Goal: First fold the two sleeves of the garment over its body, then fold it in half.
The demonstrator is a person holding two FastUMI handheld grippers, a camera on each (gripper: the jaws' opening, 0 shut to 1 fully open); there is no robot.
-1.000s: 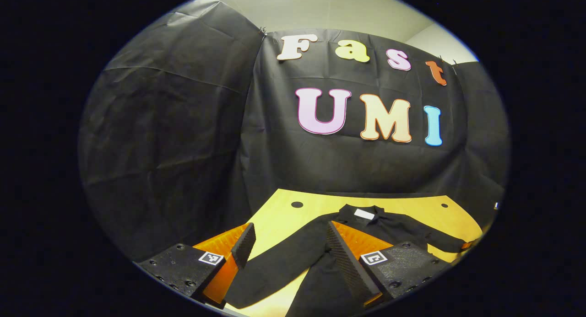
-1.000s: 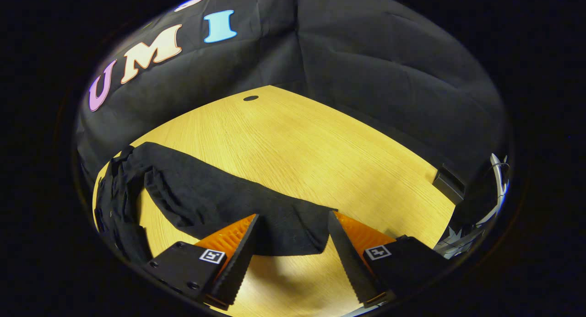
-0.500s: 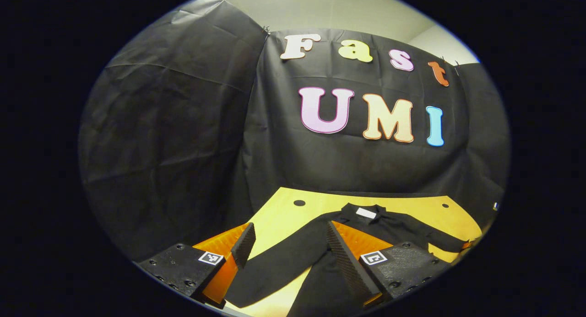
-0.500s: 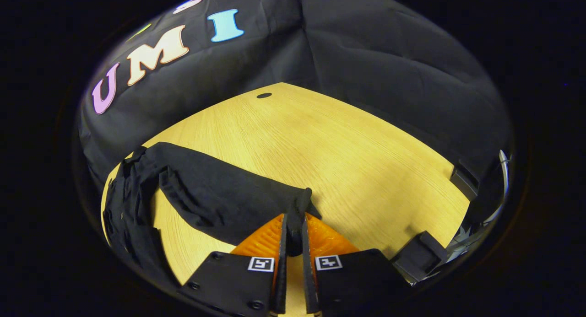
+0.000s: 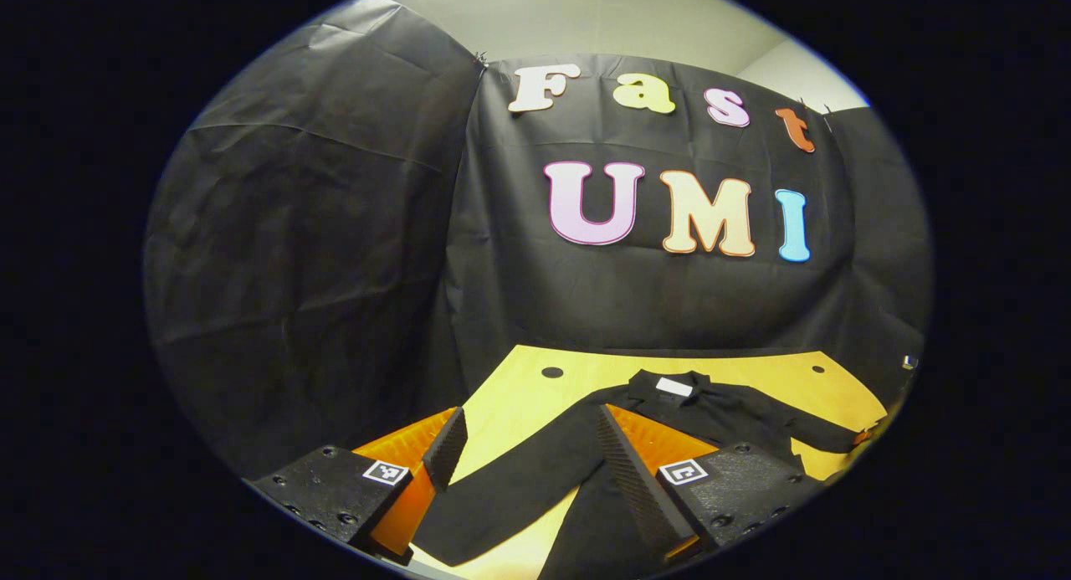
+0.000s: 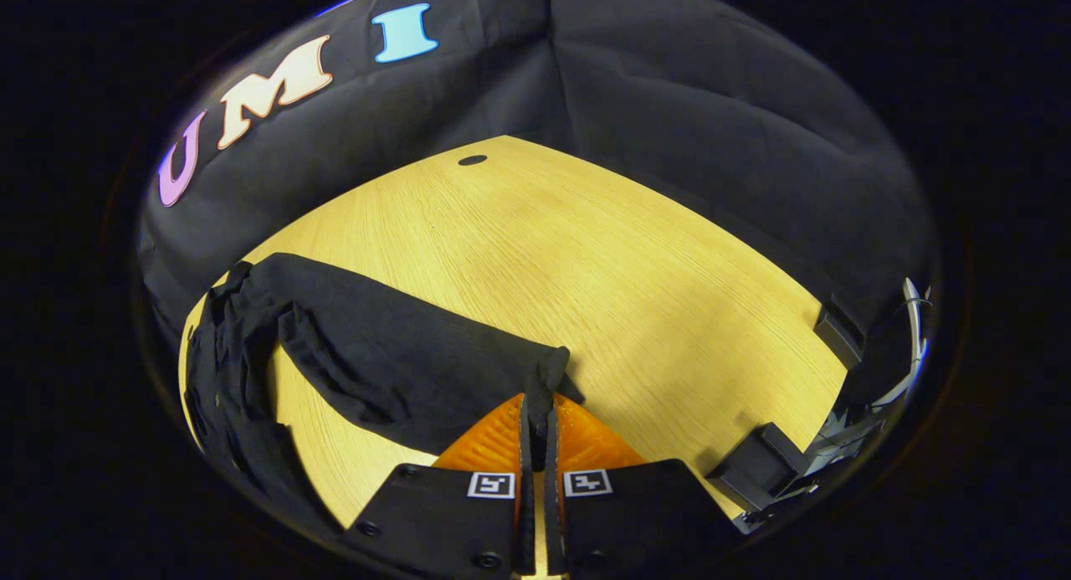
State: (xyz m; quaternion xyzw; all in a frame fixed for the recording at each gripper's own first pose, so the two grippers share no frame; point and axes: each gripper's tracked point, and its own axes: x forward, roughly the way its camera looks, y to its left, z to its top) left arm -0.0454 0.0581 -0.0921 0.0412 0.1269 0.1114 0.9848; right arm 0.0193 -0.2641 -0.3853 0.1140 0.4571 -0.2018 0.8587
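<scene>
A black long-sleeved garment (image 5: 719,413) lies spread on the yellow wooden table (image 5: 519,396), collar with a white label (image 5: 673,387) at the far side. In the left gripper view, my left gripper (image 5: 525,446) stands open above the near sleeve (image 5: 510,488), which runs between its fingers without being pressed. In the right gripper view, my right gripper (image 6: 535,417) is shut on the cuff end of the other sleeve (image 6: 402,362); the cloth bunches up at the fingertips. That sleeve trails left to the body (image 6: 226,379) at the view's edge.
The table (image 6: 586,262) is bare wood to the right of the held sleeve, with a small round hole (image 6: 473,159) near its far edge. A dark block (image 6: 761,471) and cables (image 6: 908,346) sit at the right table edge. Black cloth walls close the booth behind.
My right gripper went from open around the sleeve cuff to shut on it, and the cuff bunched up. My left gripper stayed open and barely moved.
</scene>
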